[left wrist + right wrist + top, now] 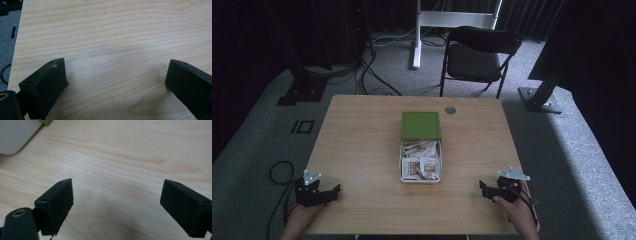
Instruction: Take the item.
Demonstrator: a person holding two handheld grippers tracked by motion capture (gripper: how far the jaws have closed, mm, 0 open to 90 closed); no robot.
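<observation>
- High view: a white rectangular box (420,178) with small printed paper packets (421,161) inside sat at the centre of the light wooden table (362,145). Its flat green lid (421,125) lay touching the box's far end, at twelve o'clock from it.
- The left gripper (331,192) rested near the table's front edge at about eight o'clock from the box, and the right gripper (484,189) at about four o'clock. Both were well apart from it and neither held anything.
- Left gripper view: the two black jaws stood wide apart over bare wood grain, with the table's edge and grey carpet (6,45) at nine o'clock.
- Right gripper view: the jaws were likewise spread wide. A rounded white corner of the box (15,137) and a sliver of green sat at eleven o'clock.
- Judgement: the work looked to be at its start, with the box or lid as the thing to reach.
- To do it well, I would have kept the jaws spread while moving in.
- One gripper could have steadied the box wall while the other took the lid by its edge.
- A slow approach would have avoided shoving the light box or spilling packets.
</observation>
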